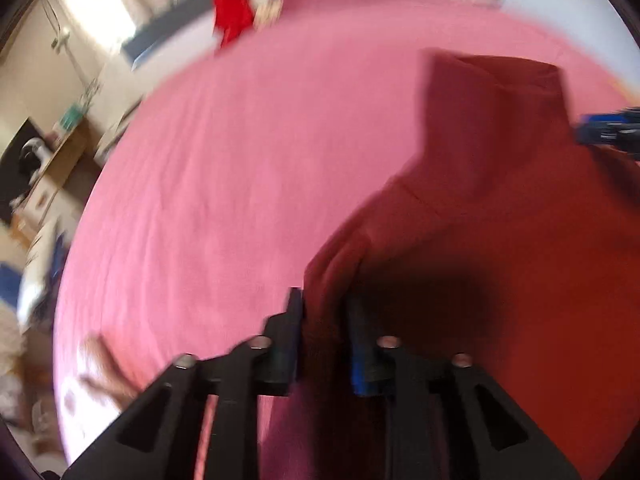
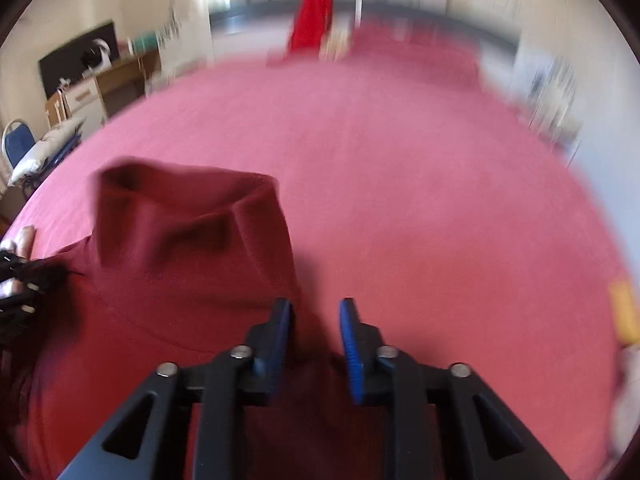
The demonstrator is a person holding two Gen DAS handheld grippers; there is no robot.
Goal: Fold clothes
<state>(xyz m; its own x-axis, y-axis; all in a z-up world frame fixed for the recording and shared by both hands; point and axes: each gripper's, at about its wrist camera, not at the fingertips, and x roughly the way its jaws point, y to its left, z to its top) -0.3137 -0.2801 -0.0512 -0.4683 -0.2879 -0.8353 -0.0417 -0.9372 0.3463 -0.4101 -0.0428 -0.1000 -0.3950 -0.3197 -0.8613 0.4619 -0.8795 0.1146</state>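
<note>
One maroon garment (image 1: 500,220) lay on the pink bedsheet (image 1: 240,160); the left gripper (image 1: 324,312) pinched its edge, the right gripper (image 2: 314,320) straddled cloth, grip unclear. No writing was legible.

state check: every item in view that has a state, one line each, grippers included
dark red garment: on the bed, part-folded, one end bunched and raised
left gripper: a fold of the garment between its jaws; pads blurred, grip unclear
right gripper: jaws apart, over the garment's edge, grip unclear
pink bedsheet: spread flat, mostly bare
bright red cloth: draped at the far end of the bed, not folded
</note>
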